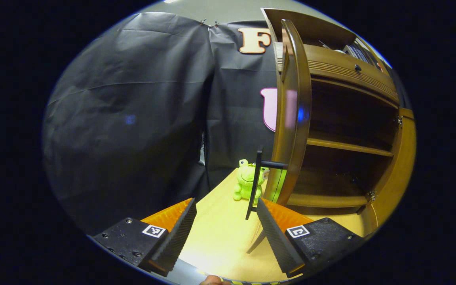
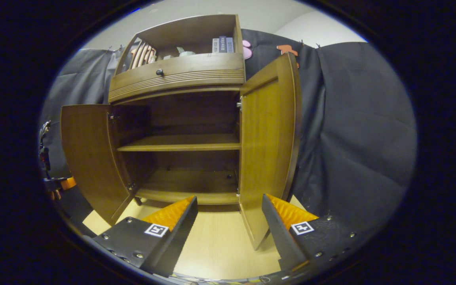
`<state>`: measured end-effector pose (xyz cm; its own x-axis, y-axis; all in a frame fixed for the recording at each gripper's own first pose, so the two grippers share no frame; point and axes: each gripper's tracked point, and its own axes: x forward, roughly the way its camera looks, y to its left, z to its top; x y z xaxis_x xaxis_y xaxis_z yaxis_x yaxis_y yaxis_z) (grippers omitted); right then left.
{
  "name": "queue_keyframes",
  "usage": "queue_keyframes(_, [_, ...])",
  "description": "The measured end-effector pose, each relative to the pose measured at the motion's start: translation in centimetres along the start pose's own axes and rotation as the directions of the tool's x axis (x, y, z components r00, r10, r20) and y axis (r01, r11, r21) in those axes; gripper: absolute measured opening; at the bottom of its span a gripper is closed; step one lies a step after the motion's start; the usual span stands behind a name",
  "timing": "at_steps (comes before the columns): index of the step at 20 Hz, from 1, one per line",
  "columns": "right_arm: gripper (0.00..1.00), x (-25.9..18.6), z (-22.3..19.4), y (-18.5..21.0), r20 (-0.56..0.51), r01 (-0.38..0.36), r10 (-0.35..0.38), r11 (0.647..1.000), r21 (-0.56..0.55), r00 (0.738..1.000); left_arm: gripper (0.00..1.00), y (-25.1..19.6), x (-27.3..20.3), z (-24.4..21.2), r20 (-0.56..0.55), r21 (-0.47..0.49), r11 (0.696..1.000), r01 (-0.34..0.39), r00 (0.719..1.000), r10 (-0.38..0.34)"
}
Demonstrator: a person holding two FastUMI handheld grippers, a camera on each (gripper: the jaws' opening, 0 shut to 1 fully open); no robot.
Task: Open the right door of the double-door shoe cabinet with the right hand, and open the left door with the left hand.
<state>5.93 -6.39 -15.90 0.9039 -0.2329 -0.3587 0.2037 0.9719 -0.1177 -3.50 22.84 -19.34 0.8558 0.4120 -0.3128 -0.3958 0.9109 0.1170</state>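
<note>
Both grippers spread wide, nothing between the fingers. Left gripper [image 1: 226,221] hangs just short of the left door [image 1: 291,118], which is swung out and seen nearly edge-on; its dark bar handle [image 1: 256,182] stands just above the right-hand fingertip, apart from it as far as I can tell. Green plush frog [image 1: 247,180] sits on the pale wooden tabletop [image 1: 220,233] behind the handle.

Right gripper [image 2: 230,221] faces the shoe cabinet [image 2: 180,79] front-on. Right door [image 2: 267,146] is swung open, its lower edge between the two fingers but not gripped. Left door also open in the right gripper view, at the far left. Inside: one shelf [image 2: 180,147], bare. Drawer with a dark knob [image 2: 159,72] above the doors, books [image 2: 222,44] in the open top compartment.
</note>
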Motion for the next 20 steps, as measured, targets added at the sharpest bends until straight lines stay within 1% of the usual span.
queue_keyframes(1, [0.97, 0.1, 0.1, 0.2, 0.000, -0.004, 0.004, 1.000, 0.000, 1.000, 0.97, 0.4, -0.1, 0.1, 0.000, -0.002, 1.000, -0.012, 1.000, 0.012])
queue_keyframes(2, [0.97, 0.1, 0.1, 0.4, 0.001, -0.008, 0.008, 1.000, 0.000, 1.000, 0.95, 1.1, -0.2, 0.1, -0.001, -0.004, 1.000, -0.025, 1.000, 0.025])
queue_keyframes(4, [0.97, 0.1, 0.3, 0.7, 0.004, -0.016, 0.016, 1.000, -0.003, 1.000, 0.95, 1.9, -0.5, 0.2, 0.005, -0.011, 0.999, -0.050, 0.999, 0.050])
queue_keyframes(5, [0.97, 0.1, 0.5, 1.0, 0.007, -0.020, 0.020, 1.000, -0.006, 1.000, 0.95, 1.9, -0.6, 0.4, 0.007, -0.022, 0.999, -0.042, 0.999, 0.042])
queue_keyframes(7, [0.97, 0.3, 0.7, 1.3, 0.008, -0.032, 0.032, 0.999, -0.008, 0.999, 0.96, 0.3, -1.1, 0.3, -0.003, -0.064, 0.998, 0.004, 1.000, -0.005])
queue_keyframes(9, [0.97, 0.2, 1.4, 1.9, 0.015, -0.046, 0.046, 0.999, -0.006, 0.999, 0.96, -1.0, -1.6, 0.5, 0.001, -0.091, 0.995, 0.028, 1.000, -0.028])
queue_keyframes(10, [0.97, 0.1, 1.8, 2.1, 0.023, -0.049, 0.049, 0.999, -0.006, 0.999, 0.92, -2.0, -1.9, 1.0, 0.014, -0.098, 0.994, 0.048, 0.999, -0.047])
queue_keyframes(11, [0.97, 0.0, 2.3, 2.3, 0.033, -0.051, 0.052, 0.999, -0.006, 0.998, 0.92, -3.0, -2.2, 1.6, 0.021, -0.102, 0.993, 0.066, 0.998, -0.064])
queue_keyframes(12, [0.97, -0.1, 2.8, 2.4, 0.042, -0.054, 0.054, 0.999, -0.006, 0.998, 0.96, -4.0, -2.4, 2.0, 0.026, -0.105, 0.991, 0.083, 0.996, -0.081])
queue_keyframes(13, [0.94, -0.3, 3.4, 2.5, 0.053, -0.056, 0.056, 0.998, -0.004, 0.997, 0.92, -5.2, -2.7, 2.5, 0.031, -0.109, 0.988, 0.105, 0.994, -0.102])
queue_keyframes(14, [0.94, -0.7, 4.2, 2.6, 0.069, -0.057, 0.056, 0.998, 0.000, 0.996, 0.96, -6.4, -3.2, 3.4, 0.043, -0.113, 0.984, 0.136, 0.990, -0.132])
queue_keyframes(15, [0.94, -1.0, 5.0, 2.6, 0.085, -0.057, 0.056, 0.998, 0.006, 0.995, 0.96, -7.8, -3.6, 4.5, 0.062, -0.115, 0.979, 0.167, 0.985, -0.160])
queue_keyframes(16, [0.94, -1.4, 5.9, 2.7, 0.103, -0.057, 0.056, 0.998, 0.012, 0.993, 0.92, -9.1, -4.0, 5.9, 0.086, -0.115, 0.974, 0.197, 0.979, -0.187])
queue_keyframes(17, [0.96, -1.8, 6.9, 2.7, 0.124, -0.057, 0.055, 0.998, 0.019, 0.991, 0.92, -10.3, -4.5, 7.3, 0.112, -0.112, 0.968, 0.226, 0.970, -0.214])
queue_keyframes(19, [0.97, -2.4, 9.5, 2.8, 0.176, -0.056, 0.051, 0.998, 0.029, 0.983, 0.92, -12.8, -5.8, 10.3, 0.170, -0.098, 0.954, 0.283, 0.949, -0.264])
queue_keyframes(20, [0.96, -2.9, 10.9, 2.7, 0.205, -0.054, 0.046, 0.998, 0.032, 0.978, 0.95, -13.9, -6.4, 11.6, 0.189, -0.090, 0.946, 0.310, 0.938, -0.289])
